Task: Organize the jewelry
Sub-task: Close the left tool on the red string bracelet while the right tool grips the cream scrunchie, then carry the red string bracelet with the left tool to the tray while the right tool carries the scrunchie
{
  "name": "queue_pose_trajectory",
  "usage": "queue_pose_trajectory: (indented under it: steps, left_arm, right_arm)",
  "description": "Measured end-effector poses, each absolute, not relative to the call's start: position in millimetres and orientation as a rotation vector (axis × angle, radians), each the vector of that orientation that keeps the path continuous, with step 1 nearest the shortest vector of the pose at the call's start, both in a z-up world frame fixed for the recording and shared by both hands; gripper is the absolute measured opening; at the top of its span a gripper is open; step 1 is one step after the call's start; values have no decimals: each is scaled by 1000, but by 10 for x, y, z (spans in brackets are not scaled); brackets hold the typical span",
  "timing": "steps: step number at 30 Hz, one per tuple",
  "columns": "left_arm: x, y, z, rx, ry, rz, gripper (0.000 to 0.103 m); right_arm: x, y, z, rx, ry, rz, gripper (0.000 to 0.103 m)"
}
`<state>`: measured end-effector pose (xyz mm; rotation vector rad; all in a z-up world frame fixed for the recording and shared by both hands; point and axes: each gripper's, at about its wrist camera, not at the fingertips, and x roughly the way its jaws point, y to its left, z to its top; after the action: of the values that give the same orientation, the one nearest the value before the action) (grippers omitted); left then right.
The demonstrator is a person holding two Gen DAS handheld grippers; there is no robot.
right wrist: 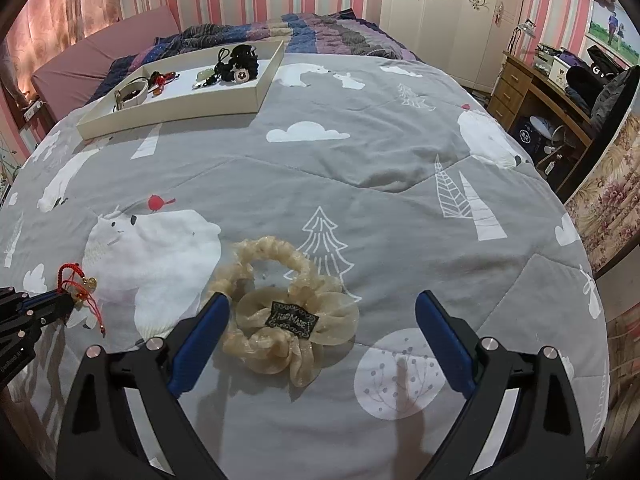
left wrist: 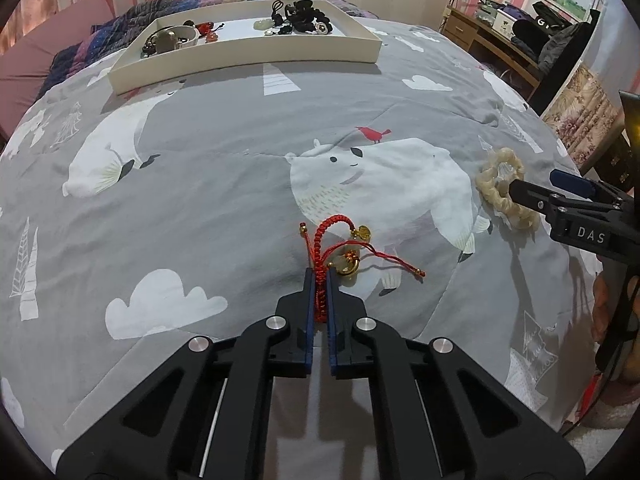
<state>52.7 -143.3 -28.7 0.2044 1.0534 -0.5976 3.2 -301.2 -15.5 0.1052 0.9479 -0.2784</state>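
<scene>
The left tongs (left wrist: 319,280) are clamped tight on the red bracelet (left wrist: 332,240), which lies on the bed (left wrist: 224,200), well short of the tray (left wrist: 240,62). The right tongs (right wrist: 322,312) gape wide around the scrunchie (right wrist: 280,320), just right of the bracelet, gripping nothing.

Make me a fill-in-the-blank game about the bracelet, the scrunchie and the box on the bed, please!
1. The left gripper is shut on the braided ____ cord bracelet.
2. The right gripper has its jaws ____ around the gauzy beige scrunchie.
3. The shallow cream cardboard tray holding other jewelry sits on the grey ____-print quilt.

Missing words: red; open; polar bear
</scene>
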Motion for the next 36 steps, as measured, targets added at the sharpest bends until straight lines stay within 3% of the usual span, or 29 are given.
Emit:
queue_pose_trajectory:
  steps: [3, 9, 18, 25, 36]
  left_arm:
    - [526, -1429, -289, 204, 1053, -598, 3]
    - [526, -1386, -290, 202, 1052, -591, 3]
    - [554, -1272, -240, 187, 1040, -590, 2]
    - [667, -1143, -164, 174, 1028, -568, 2]
    - [1076, -995, 178, 179, 962, -549, 2]
  right_arm:
    - [37, -3008, -165, 101, 950, -285, 93]
    - [68, -3044, -266, 133, 987, -271, 64]
    - [119, -2977, -298, 151, 995, -226, 34]
    - [152, -2936, -229, 160, 978, -212, 26]
    - [503, -2735, 305, 97, 870, -172, 26]
